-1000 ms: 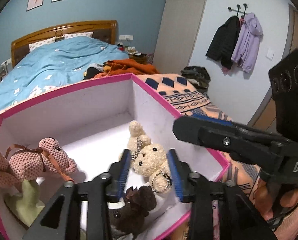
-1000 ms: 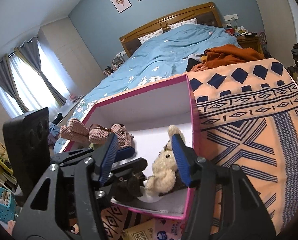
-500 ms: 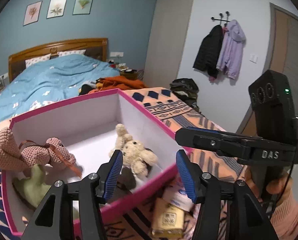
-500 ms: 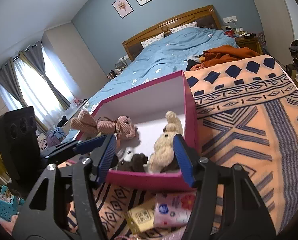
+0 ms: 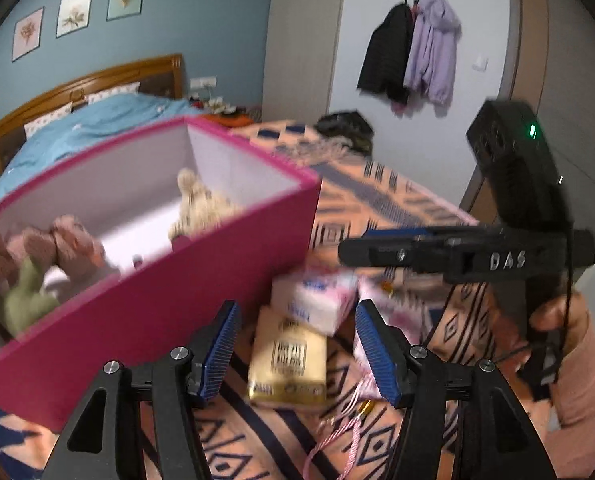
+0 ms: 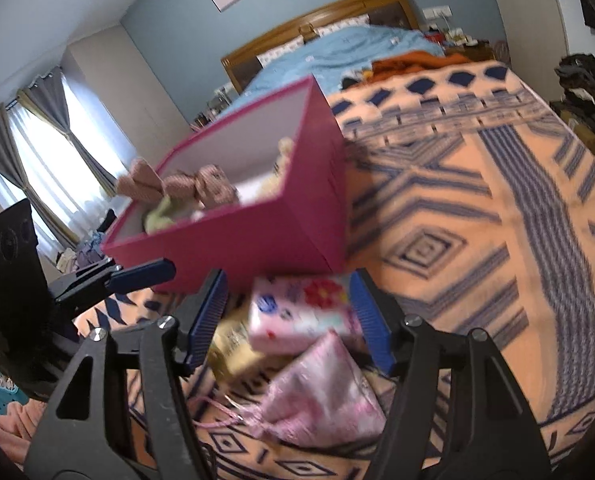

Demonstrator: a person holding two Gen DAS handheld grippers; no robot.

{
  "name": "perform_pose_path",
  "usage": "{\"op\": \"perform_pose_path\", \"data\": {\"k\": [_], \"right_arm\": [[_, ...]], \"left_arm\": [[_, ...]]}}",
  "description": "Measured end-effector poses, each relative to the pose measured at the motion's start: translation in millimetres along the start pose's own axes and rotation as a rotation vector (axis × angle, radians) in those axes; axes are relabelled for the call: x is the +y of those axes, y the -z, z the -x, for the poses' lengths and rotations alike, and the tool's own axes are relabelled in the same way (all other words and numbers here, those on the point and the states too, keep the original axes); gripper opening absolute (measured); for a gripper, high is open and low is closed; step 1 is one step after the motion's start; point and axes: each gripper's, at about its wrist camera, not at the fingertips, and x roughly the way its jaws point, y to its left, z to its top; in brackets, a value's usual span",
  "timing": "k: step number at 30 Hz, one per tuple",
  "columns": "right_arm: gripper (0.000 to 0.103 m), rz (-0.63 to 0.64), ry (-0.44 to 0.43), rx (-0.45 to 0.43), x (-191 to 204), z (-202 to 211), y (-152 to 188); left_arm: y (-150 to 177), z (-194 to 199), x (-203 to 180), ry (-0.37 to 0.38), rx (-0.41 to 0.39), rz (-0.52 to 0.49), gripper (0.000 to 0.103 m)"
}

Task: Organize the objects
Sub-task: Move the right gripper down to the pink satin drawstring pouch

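Item: pink box [image 5: 185, 280], open-topped, on the patterned blanket [image 6: 477, 220]; holds a knitted pink toy [image 6: 201, 188], cream bear [image 5: 201, 204] and green plush [image 5: 21, 304], which we judge already sorted. Loose just beside its front wall: gold packet [image 5: 287, 360], floral tissue pack [image 6: 301, 312], pink pouch [image 6: 321, 400]. Left gripper [image 5: 297, 354] released, straddling the gold packet; right gripper [image 6: 287, 320] released around the tissue pack, likely to grasp it. Since a second ago both have drawn back from over the box and dropped toward these items.
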Motion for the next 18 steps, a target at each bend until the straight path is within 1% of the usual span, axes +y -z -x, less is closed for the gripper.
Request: {"op": "perform_pose_path", "data": {"k": [2, 4, 8, 13, 18], "right_arm": [[0.065, -0.021, 0.001, 0.035, -7.9, -8.8, 3.1], [0.065, -0.043, -0.007, 0.066, -14.4, -16.7, 5.6], [0.065, -0.050, -0.009, 0.100, -15.9, -28.7, 8.6], [0.065, 0.034, -0.010, 0.100, 3.0, -32.0, 10.0], [0.065, 0.078, -0.035, 0.122, 20.0, -38.6, 15.3]], "left_arm": [[6.2, -9.6, -0.1, -0.010, 0.037, 0.005, 0.061], [10.9, -15.2, 1.1, -0.020, 0.058, 0.009, 0.061], [17.6, -25.7, 2.8, -0.026, 0.099, 0.004, 0.062], [24.8, -29.2, 7.0, -0.031, 0.123, 0.010, 0.062], [36.3, -20.7, 10.5, -0.064, 0.136, 0.000, 0.060]]}}
